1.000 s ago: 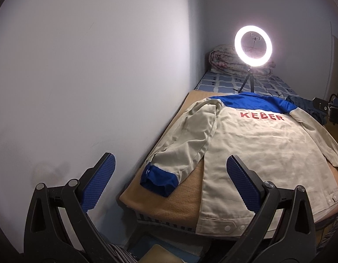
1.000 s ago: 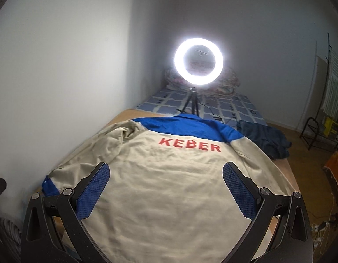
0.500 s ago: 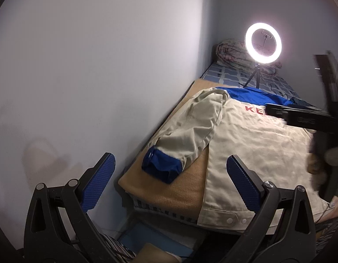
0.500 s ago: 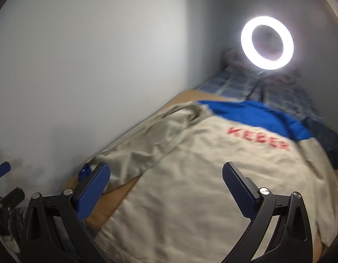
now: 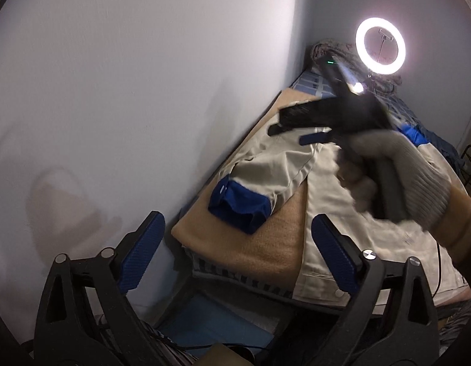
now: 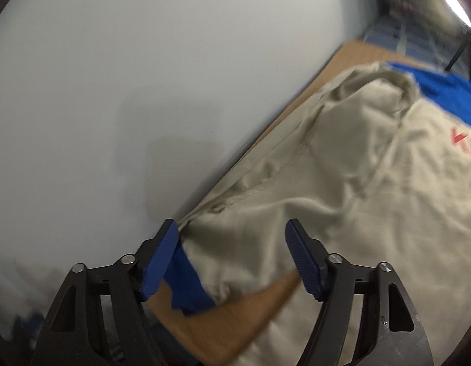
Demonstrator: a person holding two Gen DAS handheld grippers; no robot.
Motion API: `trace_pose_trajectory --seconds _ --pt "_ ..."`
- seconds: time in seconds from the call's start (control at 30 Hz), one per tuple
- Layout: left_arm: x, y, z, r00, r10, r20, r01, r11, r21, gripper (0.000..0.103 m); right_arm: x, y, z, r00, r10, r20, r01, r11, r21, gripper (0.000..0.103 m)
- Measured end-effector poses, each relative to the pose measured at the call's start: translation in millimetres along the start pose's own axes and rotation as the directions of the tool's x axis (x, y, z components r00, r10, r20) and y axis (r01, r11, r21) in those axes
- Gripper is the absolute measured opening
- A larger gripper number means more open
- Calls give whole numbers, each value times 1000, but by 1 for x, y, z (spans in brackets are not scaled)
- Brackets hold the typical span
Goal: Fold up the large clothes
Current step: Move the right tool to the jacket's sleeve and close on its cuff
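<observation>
A beige jacket [image 5: 321, 195] with a blue yoke and red letters lies back-up on the bed. Its left sleeve [image 5: 275, 167] is bent along the wall side and ends in a blue cuff [image 5: 238, 210]. My left gripper [image 5: 235, 244] hangs open before the bed's near corner, clear of the cloth. A gloved hand [image 5: 403, 177] holds my right gripper [image 5: 296, 132] over that sleeve. In the right wrist view the right gripper [image 6: 232, 244] points down at the sleeve [image 6: 244, 228]. Its jaws are closing with the sleeve's lower end between them, and the cuff [image 6: 186, 283] lies by the left pad.
A tan blanket [image 5: 266, 244] covers the bed under the jacket. The grey wall [image 5: 144, 106] runs close along the left. A lit ring light [image 5: 380, 47] on a tripod, a rolled quilt [image 5: 327, 52] and a dark blue garment [image 5: 443, 149] sit further back.
My right gripper has swung left and down from above the jacket's back to the left sleeve near its cuff, and its jaws have narrowed. The left gripper has sunk a little and stays open.
</observation>
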State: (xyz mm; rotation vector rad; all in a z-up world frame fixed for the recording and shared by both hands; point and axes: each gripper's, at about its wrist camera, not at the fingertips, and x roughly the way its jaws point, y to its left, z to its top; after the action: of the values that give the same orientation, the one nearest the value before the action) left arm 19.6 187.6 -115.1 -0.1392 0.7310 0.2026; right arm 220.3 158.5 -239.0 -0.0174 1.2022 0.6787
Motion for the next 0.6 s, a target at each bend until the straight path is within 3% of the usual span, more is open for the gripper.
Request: trace_pose_trajectory --seconds 0.13,0.27,0.53,0.6 --pt "8 4 -2 1000 -10 -17 9 1000 -12 97 34 -13 19 999 34 -41 -29 994 105 68" --pt "16 6 -1 999 -11 -31 10 1000 -21 97 60 -21 29 996 31 -80 -18 986 168 58" --pt "30 6 -1 998 -11 -54 10 1000 -27 97 84 -10 43 994 -30 -105 44 991 128 54" --pt "32 5 -1 998 -7 -58 6 1000 -26 97 92 -7 45 991 -46 -122 61 991 119 40"
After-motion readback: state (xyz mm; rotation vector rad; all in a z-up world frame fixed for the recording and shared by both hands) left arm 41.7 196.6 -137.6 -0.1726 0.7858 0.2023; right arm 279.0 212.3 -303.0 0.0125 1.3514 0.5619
